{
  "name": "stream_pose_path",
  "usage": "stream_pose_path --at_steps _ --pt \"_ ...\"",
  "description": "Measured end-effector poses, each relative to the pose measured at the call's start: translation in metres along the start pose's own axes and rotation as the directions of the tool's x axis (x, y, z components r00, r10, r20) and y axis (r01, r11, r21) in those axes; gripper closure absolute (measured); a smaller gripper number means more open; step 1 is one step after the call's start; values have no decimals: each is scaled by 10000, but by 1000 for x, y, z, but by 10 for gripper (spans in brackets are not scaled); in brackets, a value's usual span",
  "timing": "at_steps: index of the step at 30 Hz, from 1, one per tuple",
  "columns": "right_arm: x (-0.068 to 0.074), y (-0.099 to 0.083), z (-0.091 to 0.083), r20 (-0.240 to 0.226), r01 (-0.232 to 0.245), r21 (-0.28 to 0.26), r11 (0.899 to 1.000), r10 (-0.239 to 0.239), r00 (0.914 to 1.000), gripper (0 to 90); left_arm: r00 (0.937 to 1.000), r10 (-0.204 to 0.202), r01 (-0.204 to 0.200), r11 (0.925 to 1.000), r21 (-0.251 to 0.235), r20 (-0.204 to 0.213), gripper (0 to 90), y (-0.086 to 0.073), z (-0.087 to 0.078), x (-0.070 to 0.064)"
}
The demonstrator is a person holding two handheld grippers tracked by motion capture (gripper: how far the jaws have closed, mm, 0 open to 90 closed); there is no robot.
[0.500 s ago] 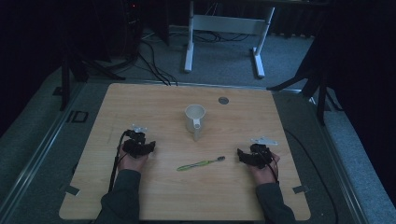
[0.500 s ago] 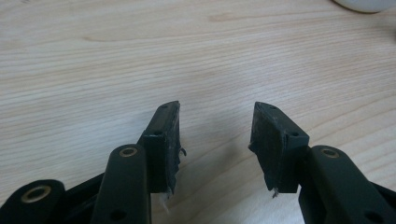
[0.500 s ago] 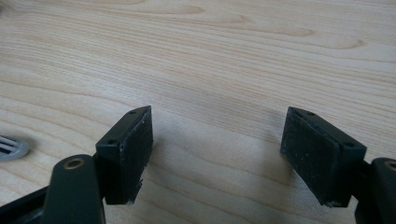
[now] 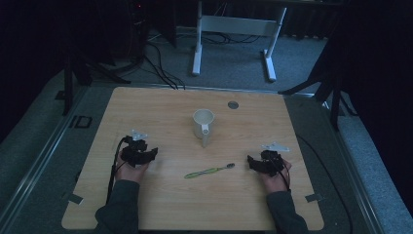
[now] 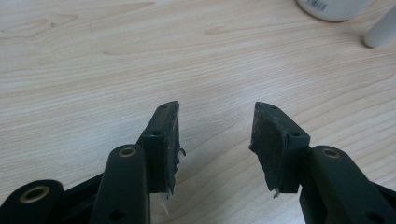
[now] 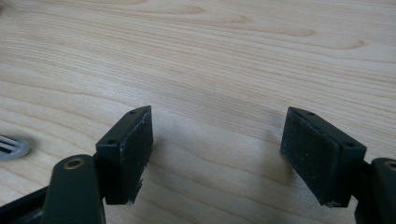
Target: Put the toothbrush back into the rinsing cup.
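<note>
- Right gripper (image 4: pixel 254 162) gapes wide, empty; green toothbrush (image 4: pixel 209 171) lies just to its left, head end nearer.
- Left gripper (image 4: pixel 150 153) open, empty, farther off.

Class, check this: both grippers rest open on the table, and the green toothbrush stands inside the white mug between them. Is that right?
Not quite. In the high view the toothbrush lies flat on the table, in front of the mug, not inside it. The rest holds: the left gripper and right gripper are both open.
</note>
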State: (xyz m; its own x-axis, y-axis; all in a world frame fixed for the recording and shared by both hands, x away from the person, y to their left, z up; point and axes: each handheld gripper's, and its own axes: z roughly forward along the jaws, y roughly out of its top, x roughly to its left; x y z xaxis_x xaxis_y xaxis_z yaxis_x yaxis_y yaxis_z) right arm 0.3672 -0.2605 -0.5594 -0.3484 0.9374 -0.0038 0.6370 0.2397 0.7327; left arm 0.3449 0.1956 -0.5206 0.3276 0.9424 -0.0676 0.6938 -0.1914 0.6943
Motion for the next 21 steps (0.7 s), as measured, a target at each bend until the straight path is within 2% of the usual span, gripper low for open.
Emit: stream_pose_path --at_steps 4,7,15,20,21 --pt "0 0 0 -18 -6 -7 10000 6 10000 247 9999 137 -136 9999 -100 102 521 3 -7 -1" --pt "0 0 0 -21 -3 -8 10000 3 10000 247 9989 390 -384 9990 -244 258 521 7 -15 -3" --pt "0 0 0 -32 7 4 10000 -7 10000 247 9964 606 -576 9970 -510 591 521 13 -27 -6" --pt "0 0 0 -37 9 4 10000 -9 10000 247 9950 758 -720 9956 -592 652 522 15 -33 -6" --pt "0 0 0 -38 7 6 10000 -7 10000 247 9942 893 -857 9945 -596 599 521 16 -36 -6"
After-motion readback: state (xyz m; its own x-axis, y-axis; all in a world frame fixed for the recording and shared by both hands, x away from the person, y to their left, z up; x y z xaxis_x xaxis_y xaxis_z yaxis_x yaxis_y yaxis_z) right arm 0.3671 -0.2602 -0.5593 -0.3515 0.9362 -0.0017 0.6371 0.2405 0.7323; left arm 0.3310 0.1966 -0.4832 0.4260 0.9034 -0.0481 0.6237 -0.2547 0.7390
